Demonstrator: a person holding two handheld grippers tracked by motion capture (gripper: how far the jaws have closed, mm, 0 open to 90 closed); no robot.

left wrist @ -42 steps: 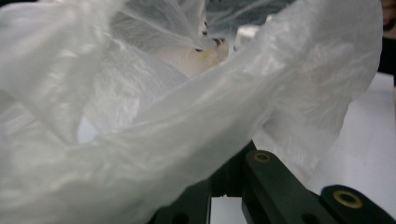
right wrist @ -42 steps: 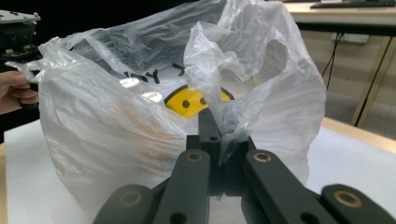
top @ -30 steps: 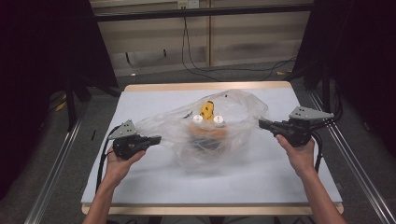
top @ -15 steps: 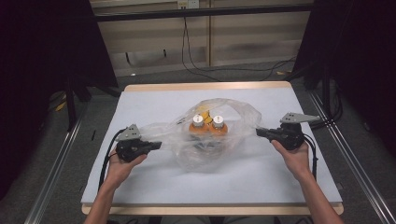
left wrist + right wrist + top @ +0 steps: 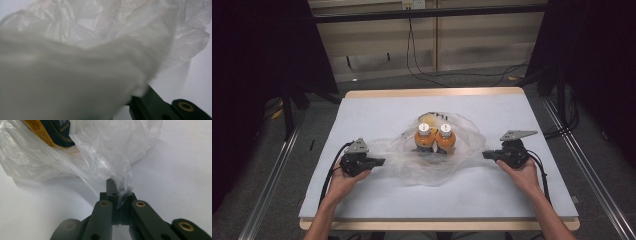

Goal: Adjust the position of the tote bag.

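**Bag lowered onto the surface**

Both hands have sunk: the left gripper [image 5: 379,161] and right gripper [image 5: 488,155] each pinch the plastic bag [image 5: 432,167], whose two bottles [image 5: 435,138] now stand mid-surface [image 5: 512,200], seemingly ready for release.

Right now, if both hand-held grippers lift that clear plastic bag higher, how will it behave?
The plastic bag looks thin and crinkled, so it would probably sag and stretch. The two orange bottles inside likely weigh it down at the middle and may tip together. The pinched film at the right hand-held gripper might slip.
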